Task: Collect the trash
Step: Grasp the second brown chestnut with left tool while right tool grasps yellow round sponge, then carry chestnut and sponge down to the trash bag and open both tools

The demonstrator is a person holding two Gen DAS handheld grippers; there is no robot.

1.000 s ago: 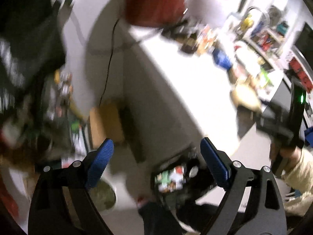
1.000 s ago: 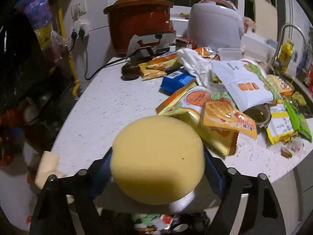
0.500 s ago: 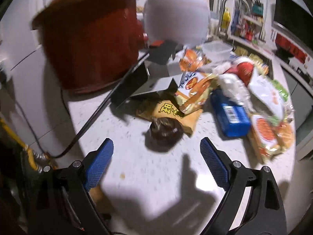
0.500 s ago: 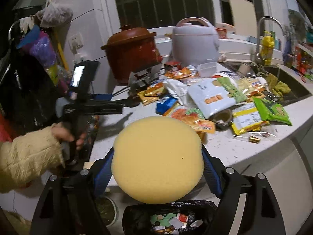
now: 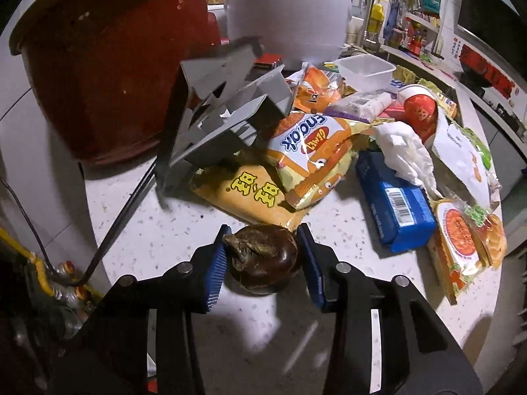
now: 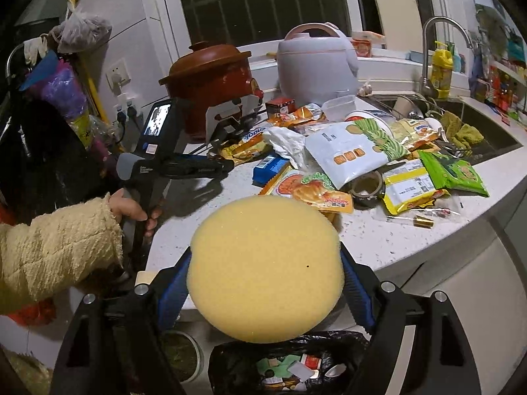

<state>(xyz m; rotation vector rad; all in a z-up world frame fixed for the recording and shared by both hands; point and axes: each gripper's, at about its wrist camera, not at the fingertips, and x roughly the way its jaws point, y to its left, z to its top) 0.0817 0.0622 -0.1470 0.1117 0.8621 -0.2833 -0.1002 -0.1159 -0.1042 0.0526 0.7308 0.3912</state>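
A dark, wrinkled piece of spoiled produce (image 5: 263,256) now sits between the blue pads (image 5: 215,265) of the left gripper (image 5: 263,260), whose jaws are closing around it; half a second earlier they stood wide with the lump lying ahead on the speckled counter (image 5: 131,217). The left pad appears to touch it, the right pad just beside it, so the pickup looks imminent. Beyond the tips lies a heap of snack wrappers (image 5: 306,154). Only the right wrist view shows the black-lined trash bin (image 6: 290,365) directly below the right gripper (image 6: 265,276), which pinches 1 round yellow sponge (image 6: 265,273), and the person's sleeve (image 6: 56,250).
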